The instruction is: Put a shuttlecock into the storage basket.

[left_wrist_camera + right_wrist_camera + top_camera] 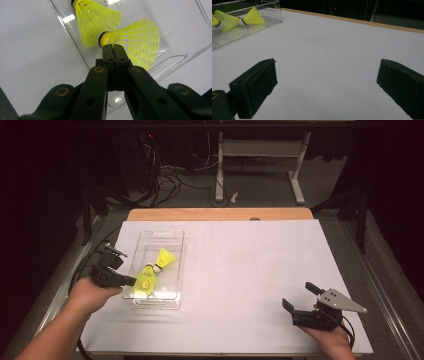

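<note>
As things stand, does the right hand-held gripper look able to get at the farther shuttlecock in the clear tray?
Probably yes. The right hand-held gripper is open, and bare white table lies between it and the clear tray. The tray has no lid, so the farther shuttlecock lies exposed. The left hand-held gripper crowds only the nearer shuttlecock.

White sheet (240, 270) lies open right of the clear tray (177, 270), whose walls hem shuttlecocks (145, 282).

White sheet (250, 270) on wooden table (220, 214).
</note>
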